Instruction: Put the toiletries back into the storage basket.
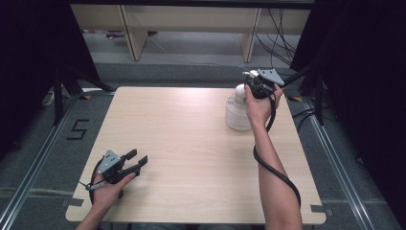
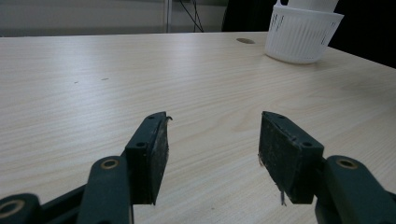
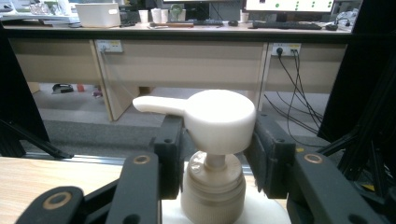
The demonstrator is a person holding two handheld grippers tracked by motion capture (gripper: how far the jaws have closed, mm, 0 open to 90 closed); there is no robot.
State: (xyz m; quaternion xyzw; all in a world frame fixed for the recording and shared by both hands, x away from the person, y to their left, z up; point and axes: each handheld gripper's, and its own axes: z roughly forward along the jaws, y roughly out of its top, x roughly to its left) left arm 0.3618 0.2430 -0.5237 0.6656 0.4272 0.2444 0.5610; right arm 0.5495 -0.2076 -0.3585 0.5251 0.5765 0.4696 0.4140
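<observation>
Your right gripper (image 3: 212, 154) has its jaws about half open around the pump head (image 3: 219, 119) of the white pump bottle (image 1: 238, 111), which stands upright at the upper right of the table (image 1: 191, 143) in the high view; the pads seem to touch the head's sides, though contact is hard to confirm. Treat the bottle as smooth, rigid plastic with a springy, wobbly top, probably top-light if part full, so hold the collar (image 3: 212, 189) or body rather than the head. Your left gripper (image 2: 212, 154) sits open and empty at lower left.
</observation>
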